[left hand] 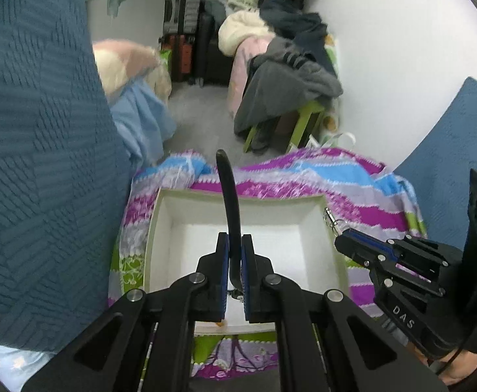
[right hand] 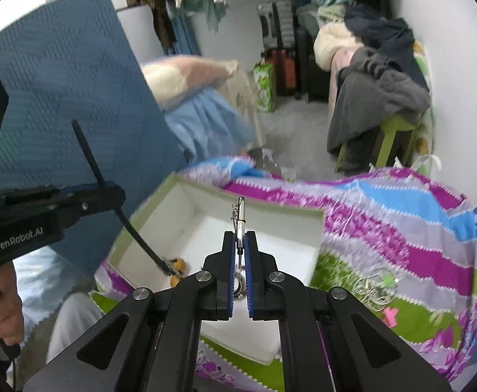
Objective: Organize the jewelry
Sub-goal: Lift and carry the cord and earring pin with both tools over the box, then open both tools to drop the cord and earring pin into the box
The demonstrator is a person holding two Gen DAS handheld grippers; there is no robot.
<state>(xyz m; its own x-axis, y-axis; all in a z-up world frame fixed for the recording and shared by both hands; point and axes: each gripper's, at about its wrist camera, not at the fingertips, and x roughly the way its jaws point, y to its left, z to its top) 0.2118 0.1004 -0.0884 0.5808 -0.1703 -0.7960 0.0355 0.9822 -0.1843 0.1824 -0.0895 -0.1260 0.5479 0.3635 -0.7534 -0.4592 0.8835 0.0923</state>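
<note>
Left gripper (left hand: 235, 245): pads clamped on a black headband (left hand: 228, 196), held above the white box (left hand: 317, 225). The band's upper end rises past the far wall of the box; its lower end, seen from the right wrist, hangs down into the box's near left corner, where small orange beads (right hand: 179, 264) sit at its tip.

Right gripper (right hand: 239, 241): pads closed on a silver clasp (right hand: 238, 219) that sticks up between them, over the box's near right part. Something metallic and round hangs below the pads; too hidden to identify.

Box: open, shallow, pale green rim, resting on a striped bedspread (right hand: 402, 228) of purple, blue, grey and green.

On the bedspread, right of the box near its near edge: a tangle of silver chain (right hand: 374, 289) and a small pink piece (right hand: 390, 317) just beside it.

Beyond the bed: grey floor, a green stool (right hand: 392, 137) draped with dark clothes, suitcases (right hand: 281, 32) against the far wall.
</note>
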